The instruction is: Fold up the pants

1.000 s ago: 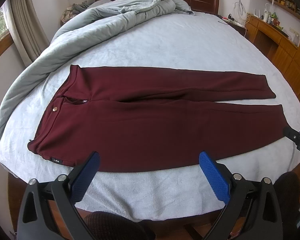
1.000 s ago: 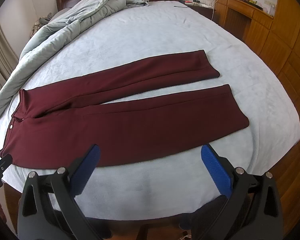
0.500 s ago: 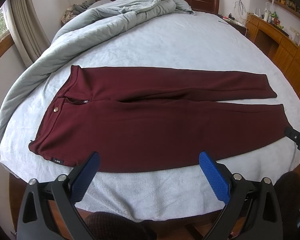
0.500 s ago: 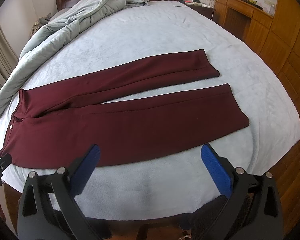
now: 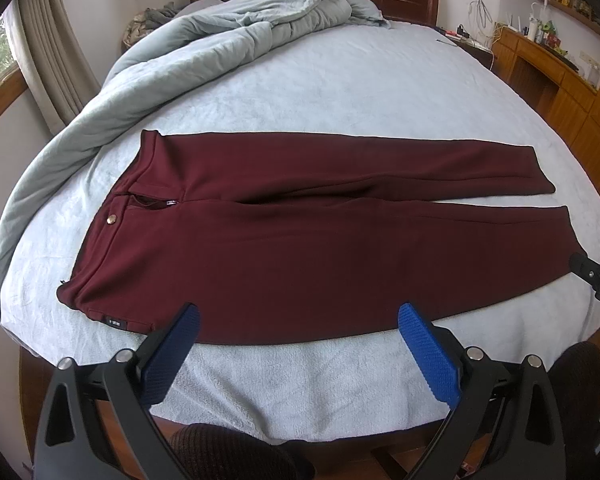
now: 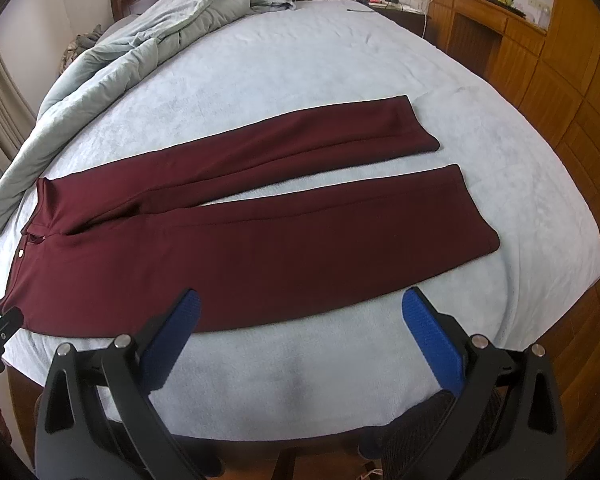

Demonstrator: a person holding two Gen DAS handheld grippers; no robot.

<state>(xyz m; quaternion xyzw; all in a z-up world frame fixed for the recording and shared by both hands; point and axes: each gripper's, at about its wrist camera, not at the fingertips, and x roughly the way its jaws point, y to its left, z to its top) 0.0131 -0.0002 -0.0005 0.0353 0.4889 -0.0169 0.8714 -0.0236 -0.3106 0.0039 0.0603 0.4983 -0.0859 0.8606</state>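
One pair of pants [image 5: 300, 232], one duvet [image 5: 204, 40], one bed [image 5: 380, 80], and two grippers, left [image 5: 299, 322] and right [image 6: 301, 306].

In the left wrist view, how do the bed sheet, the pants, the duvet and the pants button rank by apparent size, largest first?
1. Bed sheet
2. Pants, though nearness enlarges them
3. Duvet, farther away, so its place against the pants is unsure
4. Button

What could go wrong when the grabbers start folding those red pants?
The pants are thick-looking and the two legs lie apart, so a fold of one leg over the other may end up crooked. The fly is open, so the waist may bunch. Each hand-held gripper, left and right, hangs open near the bed's edge, and its pads might pinch the fuzzy sheet along with the fabric.
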